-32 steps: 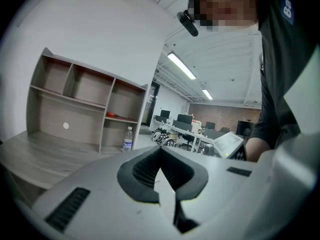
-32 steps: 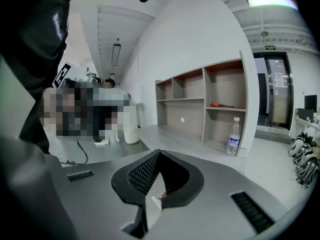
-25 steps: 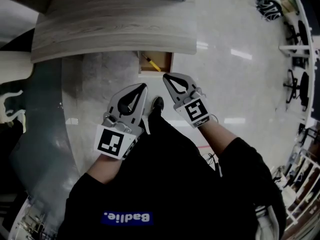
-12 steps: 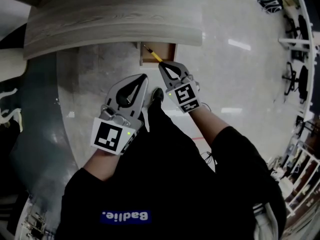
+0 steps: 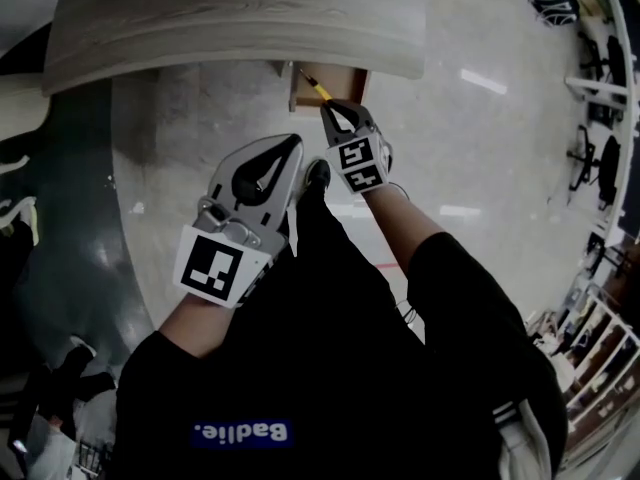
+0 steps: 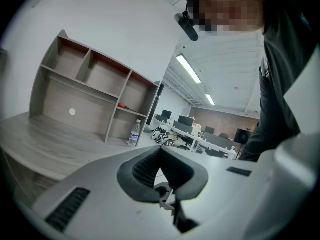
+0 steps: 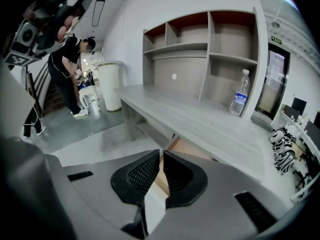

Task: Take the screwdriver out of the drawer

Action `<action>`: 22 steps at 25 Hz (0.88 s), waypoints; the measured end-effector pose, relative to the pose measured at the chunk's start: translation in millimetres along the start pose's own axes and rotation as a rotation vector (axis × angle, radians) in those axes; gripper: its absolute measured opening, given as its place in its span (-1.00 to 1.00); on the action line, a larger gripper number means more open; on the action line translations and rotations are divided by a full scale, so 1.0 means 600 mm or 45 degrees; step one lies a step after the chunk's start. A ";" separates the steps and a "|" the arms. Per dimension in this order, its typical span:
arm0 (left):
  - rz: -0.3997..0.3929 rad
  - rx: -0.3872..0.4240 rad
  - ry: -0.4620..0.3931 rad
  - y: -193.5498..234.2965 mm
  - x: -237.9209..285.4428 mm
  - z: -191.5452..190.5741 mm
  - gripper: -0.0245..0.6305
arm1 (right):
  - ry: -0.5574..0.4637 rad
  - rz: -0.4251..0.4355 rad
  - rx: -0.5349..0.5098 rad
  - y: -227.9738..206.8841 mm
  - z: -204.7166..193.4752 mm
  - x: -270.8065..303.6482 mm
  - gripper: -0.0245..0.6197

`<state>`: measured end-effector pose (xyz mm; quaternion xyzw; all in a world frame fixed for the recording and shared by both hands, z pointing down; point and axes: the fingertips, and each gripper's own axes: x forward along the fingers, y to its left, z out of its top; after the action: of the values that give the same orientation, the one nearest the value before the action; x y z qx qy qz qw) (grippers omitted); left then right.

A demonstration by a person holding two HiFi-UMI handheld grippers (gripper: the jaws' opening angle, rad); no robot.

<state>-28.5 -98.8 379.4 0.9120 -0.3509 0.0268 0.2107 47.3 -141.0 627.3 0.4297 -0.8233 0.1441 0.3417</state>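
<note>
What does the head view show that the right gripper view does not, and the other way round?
Only the head view: the yellow-handled screwdriver lying in the drawer, and the left gripper. Only the right gripper view: the shelf unit, the water bottle, the white bin and a standing person at the left. Both: the grey desk top, the open drawer and the right gripper.

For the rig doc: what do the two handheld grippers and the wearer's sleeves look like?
Both the left gripper and right gripper: light grey pointed shells, dark ribbed finger pads, a black-and-white marker cube at each rear. Black long sleeves.
</note>
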 end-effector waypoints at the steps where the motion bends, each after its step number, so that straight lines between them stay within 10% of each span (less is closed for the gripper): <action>1: 0.001 -0.001 0.005 0.004 -0.002 -0.005 -0.93 | 0.014 -0.008 0.009 -0.003 -0.008 0.009 -0.83; 22: 0.061 -0.033 0.029 0.045 -0.018 -0.041 -0.93 | 0.334 -0.053 -0.070 -0.038 -0.127 0.140 -0.50</action>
<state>-52.1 -99.8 409.7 0.9002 -0.3704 0.0375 0.2259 65.9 -165.0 739.0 0.4148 -0.7661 0.1693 0.4609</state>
